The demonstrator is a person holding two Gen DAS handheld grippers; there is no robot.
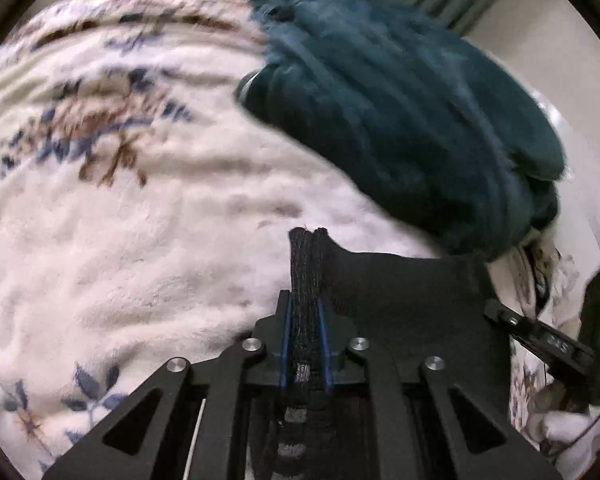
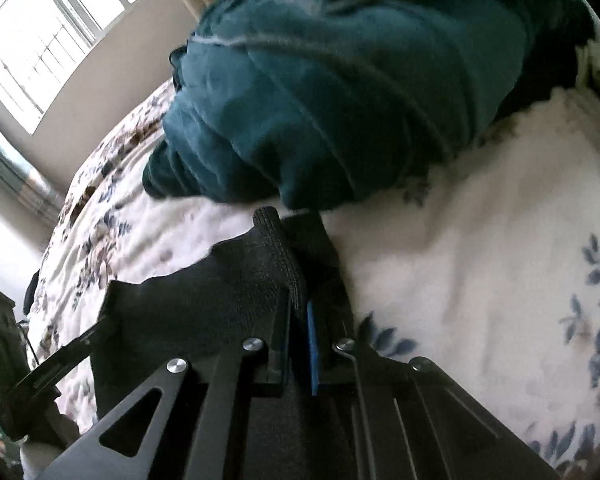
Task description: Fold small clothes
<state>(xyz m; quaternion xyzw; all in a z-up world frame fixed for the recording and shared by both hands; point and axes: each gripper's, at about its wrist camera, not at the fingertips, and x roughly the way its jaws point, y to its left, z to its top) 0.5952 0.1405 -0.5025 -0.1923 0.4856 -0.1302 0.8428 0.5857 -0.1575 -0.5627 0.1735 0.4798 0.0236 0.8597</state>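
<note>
I hold the sock (image 1: 400, 292) taut — left claw (image 1: 306, 312) and right claw (image 2: 298, 312) each clamp an end; ready to fold above the bed (image 1: 140, 240).

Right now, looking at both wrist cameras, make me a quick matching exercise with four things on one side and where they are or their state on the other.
Things:
1. black garment
2. teal fleece
3. floral blanket
4. window

Descriptions:
A. bright, upper left in right wrist view
B. spread underneath everything
C. pinched by both hand-held grippers
D. bunched heap beyond the fingers

Pairs: 1-C, 2-D, 3-B, 4-A
</note>
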